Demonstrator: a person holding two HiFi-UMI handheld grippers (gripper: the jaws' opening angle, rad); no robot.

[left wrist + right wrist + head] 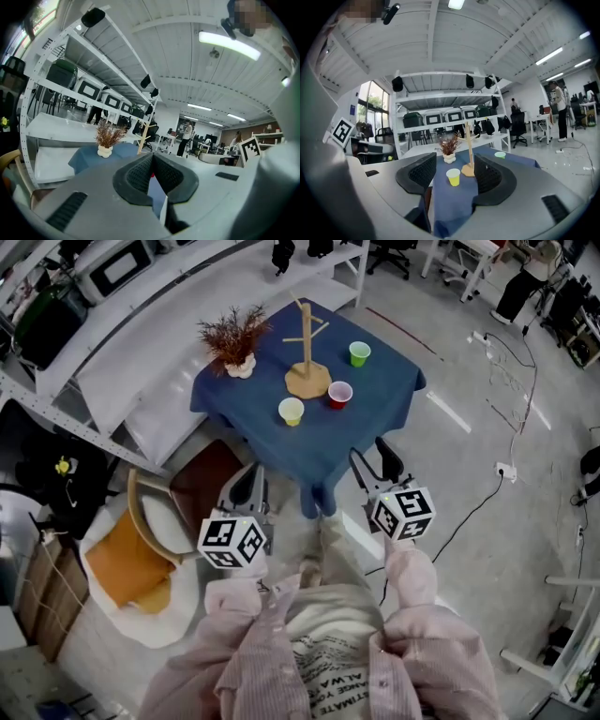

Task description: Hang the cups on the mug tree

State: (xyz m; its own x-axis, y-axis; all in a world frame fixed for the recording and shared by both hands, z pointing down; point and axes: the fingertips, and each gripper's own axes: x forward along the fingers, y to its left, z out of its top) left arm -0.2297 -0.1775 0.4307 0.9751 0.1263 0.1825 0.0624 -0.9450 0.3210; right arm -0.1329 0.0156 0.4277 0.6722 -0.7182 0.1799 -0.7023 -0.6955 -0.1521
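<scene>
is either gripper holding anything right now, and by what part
Nothing is held: the left gripper is shut on nothing, and the right gripper is open and empty.

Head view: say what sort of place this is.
Probably an open-plan lab or office workshop: white metal shelving holding bins, office chairs, and cables trailing across a bare floor.

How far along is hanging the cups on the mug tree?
Nothing is done yet: the wooden mug tree has bare pegs, and the green plastic cup, red plastic cup and yellow plastic cup stand on the blue-clothed table. Nothing is in hand: the left gripper is shut and empty, the right gripper open and empty. All three cups remain.
</scene>
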